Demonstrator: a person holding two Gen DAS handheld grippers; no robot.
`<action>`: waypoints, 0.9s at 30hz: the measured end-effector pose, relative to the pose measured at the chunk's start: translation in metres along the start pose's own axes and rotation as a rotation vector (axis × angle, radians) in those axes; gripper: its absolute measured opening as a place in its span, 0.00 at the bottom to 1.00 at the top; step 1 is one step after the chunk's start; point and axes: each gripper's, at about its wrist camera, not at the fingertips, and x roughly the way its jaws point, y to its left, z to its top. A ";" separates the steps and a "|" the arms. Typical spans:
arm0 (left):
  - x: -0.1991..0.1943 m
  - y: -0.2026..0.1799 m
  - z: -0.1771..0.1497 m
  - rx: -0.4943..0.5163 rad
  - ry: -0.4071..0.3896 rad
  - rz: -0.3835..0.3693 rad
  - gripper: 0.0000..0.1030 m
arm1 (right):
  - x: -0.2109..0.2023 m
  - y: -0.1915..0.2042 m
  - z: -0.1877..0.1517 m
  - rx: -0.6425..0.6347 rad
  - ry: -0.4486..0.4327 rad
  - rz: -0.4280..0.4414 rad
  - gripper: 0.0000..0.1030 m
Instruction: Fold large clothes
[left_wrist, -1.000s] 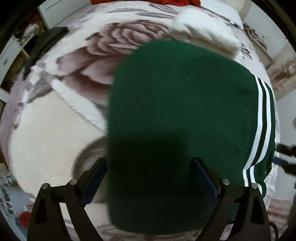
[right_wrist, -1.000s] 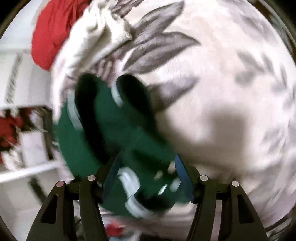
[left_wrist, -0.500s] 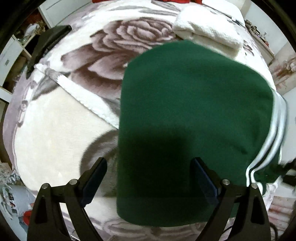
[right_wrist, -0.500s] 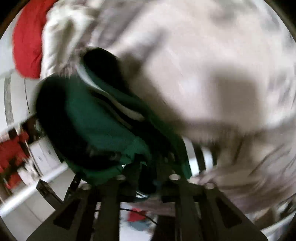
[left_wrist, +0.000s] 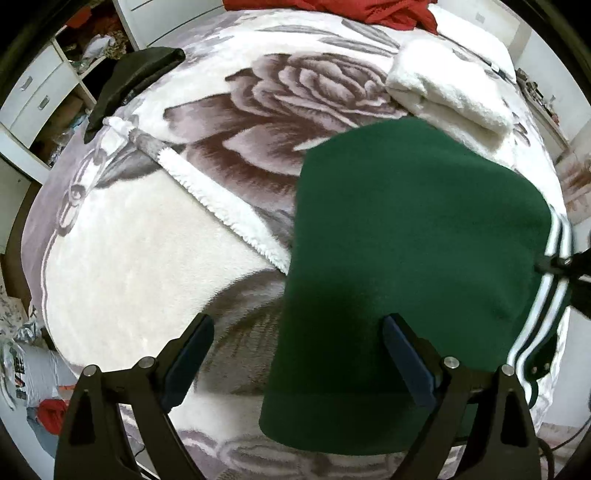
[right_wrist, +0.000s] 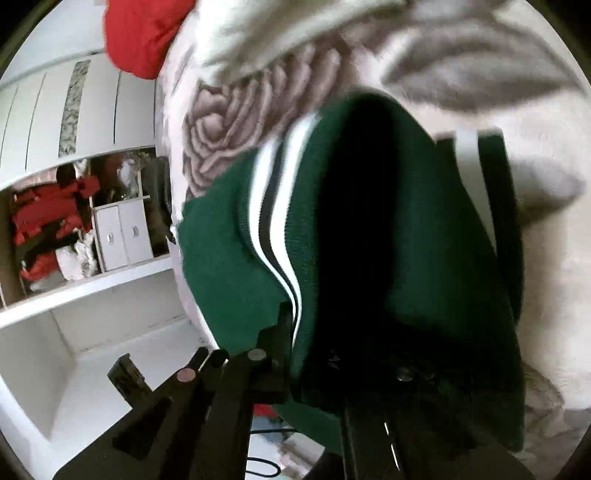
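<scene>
Lying spread across the floral plush blanket (left_wrist: 229, 122) on the bed, the dark green knitted garment with white and black side stripes (left_wrist: 406, 236) is filling the 3 o'clock half of the left wrist view, its near hem reaching down toward 6 o'clock. The left gripper (left_wrist: 297, 354) is hovering above it with its two black fingers standing wide apart and gripping nothing; the 3 o'clock finger is hanging over the green cloth, the 9 o'clock finger over bare blanket. At the 3 o'clock edge of that view the right gripper (left_wrist: 565, 264) is showing against the striped border (left_wrist: 543, 295). In the right wrist view the right gripper (right_wrist: 317, 369) is clamping together on the striped edge of the green garment (right_wrist: 236, 258), which is bunching and draping darkly over the fingers. A folded white fleece cloth (left_wrist: 448, 92) is lying at 1 o'clock just beyond the green garment, a red cloth (left_wrist: 332, 9) is sitting at 12 o'clock, and a black garment (left_wrist: 133, 79) is lying at 10 o'clock near the white shelving unit (left_wrist: 40, 96).
</scene>
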 end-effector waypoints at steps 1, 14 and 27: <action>-0.003 0.000 0.000 0.003 -0.006 -0.005 0.91 | -0.015 0.005 -0.005 0.005 -0.061 -0.001 0.03; 0.018 -0.023 0.004 0.146 -0.037 0.038 0.91 | -0.024 -0.058 0.020 0.226 -0.036 -0.076 0.20; 0.016 -0.015 -0.010 0.123 -0.025 0.044 0.91 | 0.021 -0.092 -0.094 0.136 0.051 -0.153 0.03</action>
